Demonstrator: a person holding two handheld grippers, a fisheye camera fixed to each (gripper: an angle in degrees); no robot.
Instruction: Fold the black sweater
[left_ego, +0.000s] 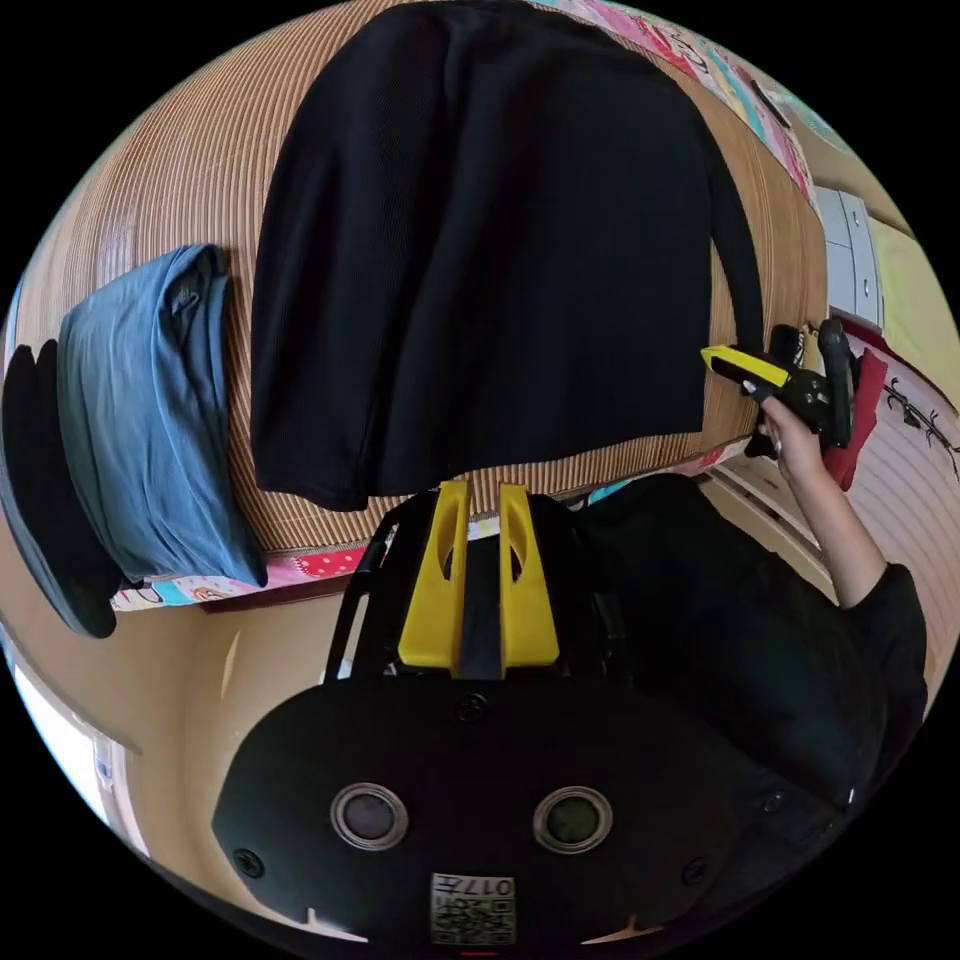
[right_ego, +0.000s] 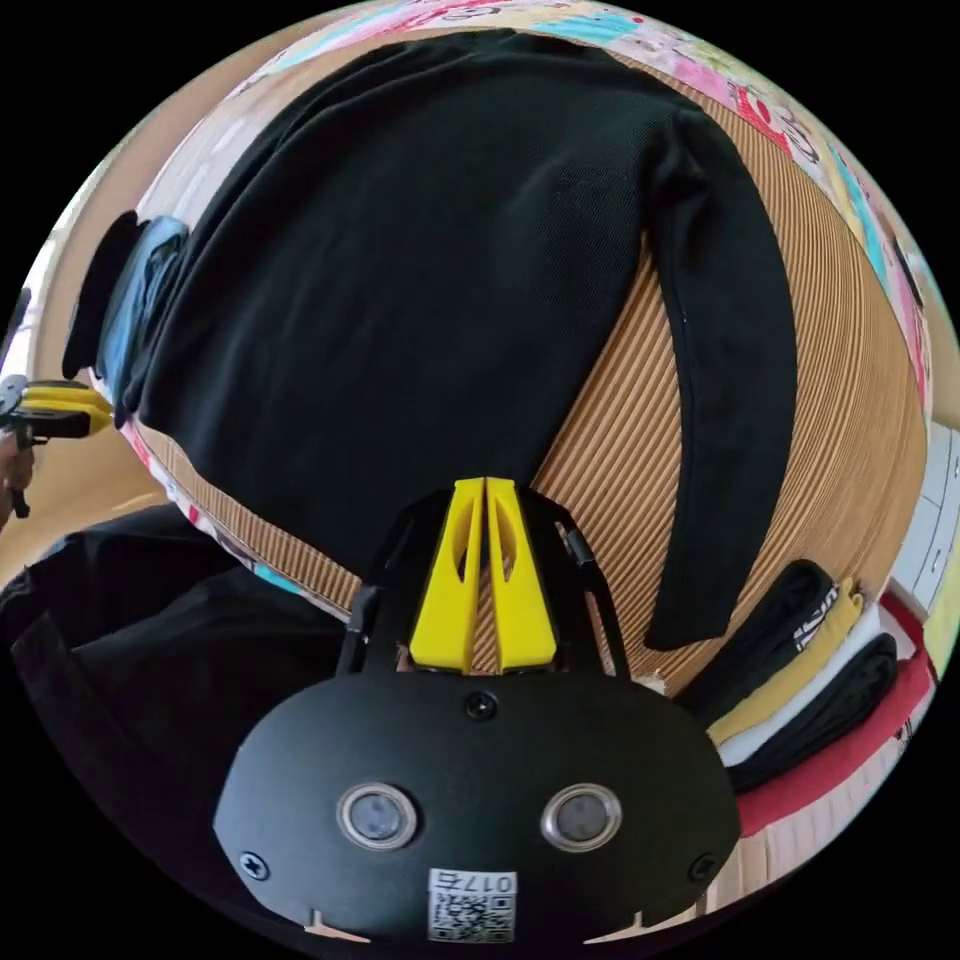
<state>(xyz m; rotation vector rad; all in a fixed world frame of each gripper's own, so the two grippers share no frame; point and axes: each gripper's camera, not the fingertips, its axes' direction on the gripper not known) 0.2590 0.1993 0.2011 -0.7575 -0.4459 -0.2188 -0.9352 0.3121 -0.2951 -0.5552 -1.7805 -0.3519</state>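
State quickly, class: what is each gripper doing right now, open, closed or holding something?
Left gripper: slightly open, holding nothing, at the black sweater's hem.
Right gripper: closed, empty, jaws together over the sweater's hem.

A: Where could a gripper pass?
B: Bare mat (right_ego: 620, 440) between the sweater's (right_ego: 420, 260) body and its sleeve (right_ego: 735, 400), and along the near edge.
A: What blocks?
B: Folded blue cloth (left_ego: 150, 410) beside one side; stacked clothes (right_ego: 810, 670) past the cuff.

Our black sweater (left_ego: 480, 250) lies spread flat.
We see one long sleeve stretched along its side.
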